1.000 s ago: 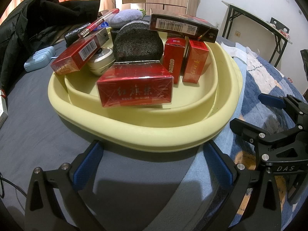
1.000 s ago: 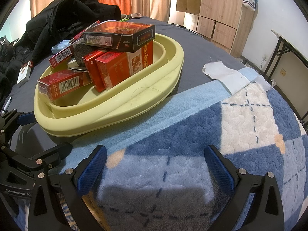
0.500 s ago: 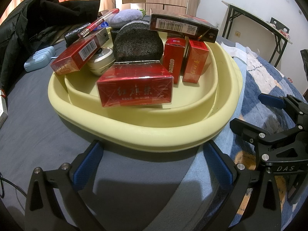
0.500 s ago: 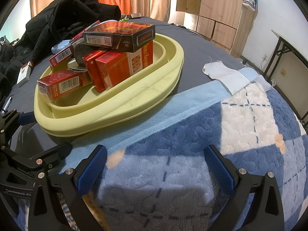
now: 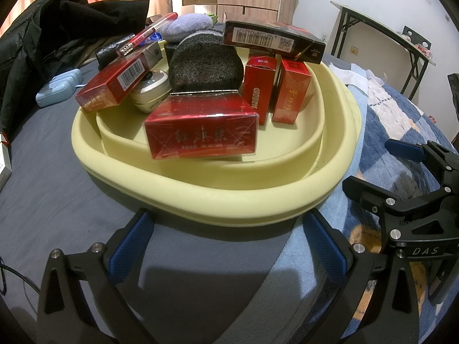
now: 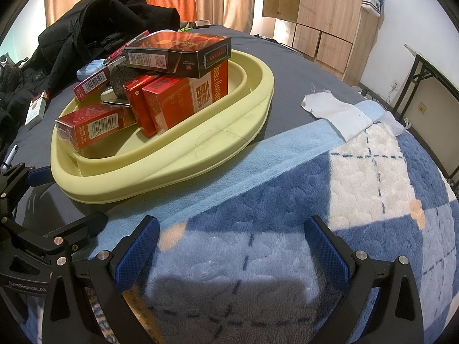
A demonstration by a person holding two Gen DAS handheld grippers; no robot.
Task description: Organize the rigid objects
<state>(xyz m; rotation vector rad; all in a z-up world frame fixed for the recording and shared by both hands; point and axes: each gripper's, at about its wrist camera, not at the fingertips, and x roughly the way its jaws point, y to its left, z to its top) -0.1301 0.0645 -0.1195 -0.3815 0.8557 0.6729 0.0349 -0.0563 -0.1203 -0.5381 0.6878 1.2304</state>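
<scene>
"DIAMOND" on upright red box

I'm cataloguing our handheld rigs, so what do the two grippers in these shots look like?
Both look alike: black angular frames with triangular cut-outs and silver screws, each finger tipped with a blue textured pad. The left gripper shows a blue pad on each side; the right gripper likewise. White lettering reads "DAS" on the right one and "GenRobot.AI" on the left. No hands or sleeves are visible.

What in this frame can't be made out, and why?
- Small cream-coloured round jar: left wrist view shows part only, behind the tilted red barcode box.
- Black speckled dome-shaped sponge: right wrist view, mostly hidden by boxes.
- White packet: cut off at left wrist view's edge.
</scene>
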